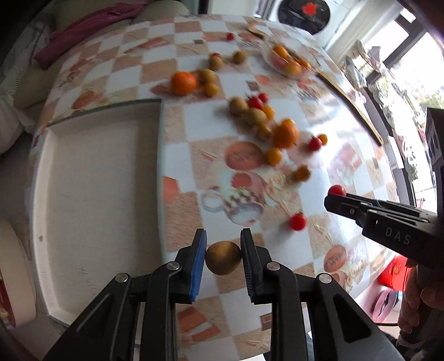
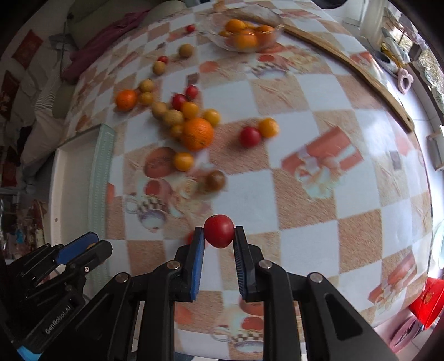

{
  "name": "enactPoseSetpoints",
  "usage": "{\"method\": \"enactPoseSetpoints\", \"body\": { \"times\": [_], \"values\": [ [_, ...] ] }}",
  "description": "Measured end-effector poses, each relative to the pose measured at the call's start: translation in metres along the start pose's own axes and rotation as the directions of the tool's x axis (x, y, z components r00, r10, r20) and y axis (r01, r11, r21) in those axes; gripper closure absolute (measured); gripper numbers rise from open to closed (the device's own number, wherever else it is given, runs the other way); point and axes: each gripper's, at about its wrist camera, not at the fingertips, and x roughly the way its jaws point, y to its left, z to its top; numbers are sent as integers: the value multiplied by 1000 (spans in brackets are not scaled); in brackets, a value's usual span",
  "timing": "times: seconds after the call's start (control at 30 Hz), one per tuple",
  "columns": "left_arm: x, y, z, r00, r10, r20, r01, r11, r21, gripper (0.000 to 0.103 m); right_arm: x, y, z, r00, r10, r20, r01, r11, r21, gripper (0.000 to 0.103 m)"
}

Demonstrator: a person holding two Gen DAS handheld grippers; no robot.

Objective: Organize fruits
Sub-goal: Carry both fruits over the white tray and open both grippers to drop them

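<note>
My left gripper point(image 1: 223, 244) is shut on a small brown longan-like fruit point(image 1: 223, 257), held above the checked tablecloth beside the white tray point(image 1: 97, 194). My right gripper point(image 2: 219, 236) is shut on a red cherry tomato point(image 2: 219, 231); the left wrist view shows that gripper point(image 1: 333, 198) at the right with the tomato point(image 1: 337, 191) at its tip. Loose fruit lies scattered further back: a large orange point(image 2: 197, 133), a smaller orange point(image 2: 126, 99), several brown fruits point(image 2: 166, 112), yellow tomatoes point(image 2: 183, 161) and red tomatoes point(image 2: 249, 136). Another red tomato point(image 1: 297, 221) lies near the right gripper.
A glass bowl point(image 2: 273, 19) holding oranges stands at the far side of the table. A wooden strip point(image 2: 360, 75) runs along the right edge. A maroon cloth point(image 1: 83, 30) and cushions lie beyond the far left edge. A red box point(image 2: 427, 302) sits below at the right.
</note>
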Motion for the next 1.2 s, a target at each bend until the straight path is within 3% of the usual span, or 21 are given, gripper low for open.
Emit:
{"method": "enactPoseSetpoints", "body": {
  "times": [0.23, 0.4, 0.53, 0.8, 1.17, 1.2],
  "values": [
    [-11, 83, 22, 992, 108, 62, -101, 989, -104, 76, 3, 56, 19, 997, 79, -8, -79, 993, -89, 80],
    [11, 142, 36, 980, 199, 1, -196, 969, -150, 76, 15, 113, 41, 992, 128, -9, -128, 979, -161, 80],
    [27, 169, 38, 976, 218, -23, -218, 959, -183, 76, 37, 150, 58, 985, 165, -43, -171, 968, -184, 80],
    [42, 186, 37, 973, 228, -37, -231, 954, -190, 76, 75, 194, 79, 990, 109, -87, -127, 961, -246, 80],
    [41, 187, 33, 975, 217, -43, -222, 959, -178, 75, 107, 206, 84, 992, 22, -127, -59, 953, -296, 79],
    [41, 187, 33, 975, 220, -45, -224, 959, -176, 71, 108, 207, 83, 992, 19, -128, -57, 951, -304, 78]
  ]
}}
